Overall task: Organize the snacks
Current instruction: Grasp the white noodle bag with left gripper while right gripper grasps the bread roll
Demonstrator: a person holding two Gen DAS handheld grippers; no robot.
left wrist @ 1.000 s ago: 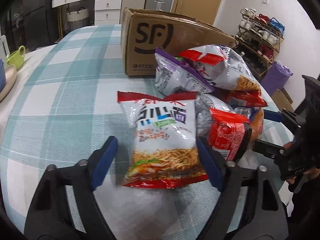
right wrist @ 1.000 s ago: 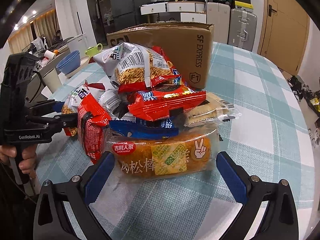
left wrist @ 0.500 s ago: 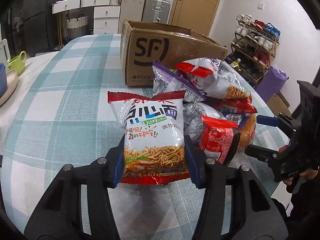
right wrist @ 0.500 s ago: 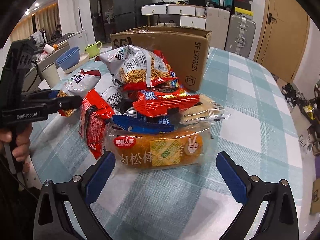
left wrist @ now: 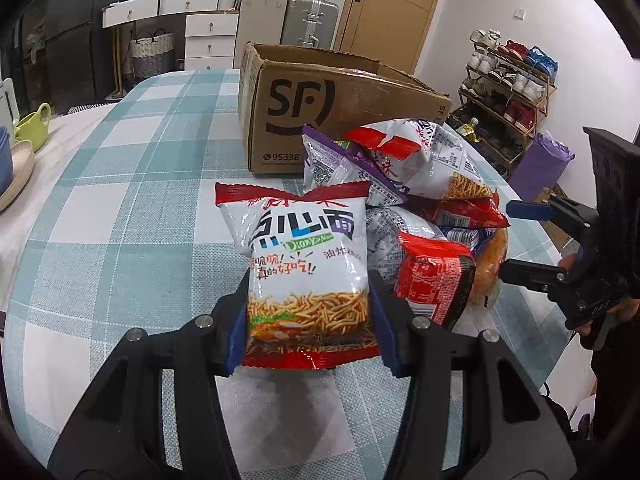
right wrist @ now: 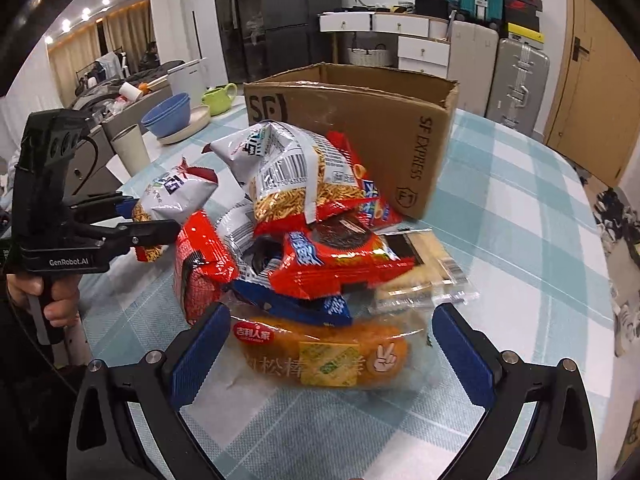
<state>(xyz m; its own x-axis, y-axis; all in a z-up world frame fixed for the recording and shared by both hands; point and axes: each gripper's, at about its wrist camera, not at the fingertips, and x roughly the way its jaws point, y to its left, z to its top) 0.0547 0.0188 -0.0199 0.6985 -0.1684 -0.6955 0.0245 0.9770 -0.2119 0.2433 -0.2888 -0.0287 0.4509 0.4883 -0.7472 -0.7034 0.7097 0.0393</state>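
The step in hand is the pick of one packet from the snack pile. The left gripper (left wrist: 308,320) is clamped on the white foil noodle-snack packet with red top and bottom seams (left wrist: 304,264); both blue pads press its lower side edges, and the packet bulges between them. The packet stands at the outer side of the pile of mixed foil snack bags (right wrist: 304,216), near the middle of the table covered by a teal-and-white checked cloth (left wrist: 132,208), with the open brown cardboard shipping box (left wrist: 320,108) behind it toward the far edge.

The packet's long axis runs from the gripper away toward the box. Its printed face is up, bottom seam nearest the pads, top seam toward the box.

The right gripper (right wrist: 328,356) stands wide; the clear-wrapped orange bread stick (right wrist: 320,352) lies between its pads, crosswise to them, ungripped.

The next move probably calls for a lift clear of the neighbouring red packet (left wrist: 434,280), then carriage over the box rim.
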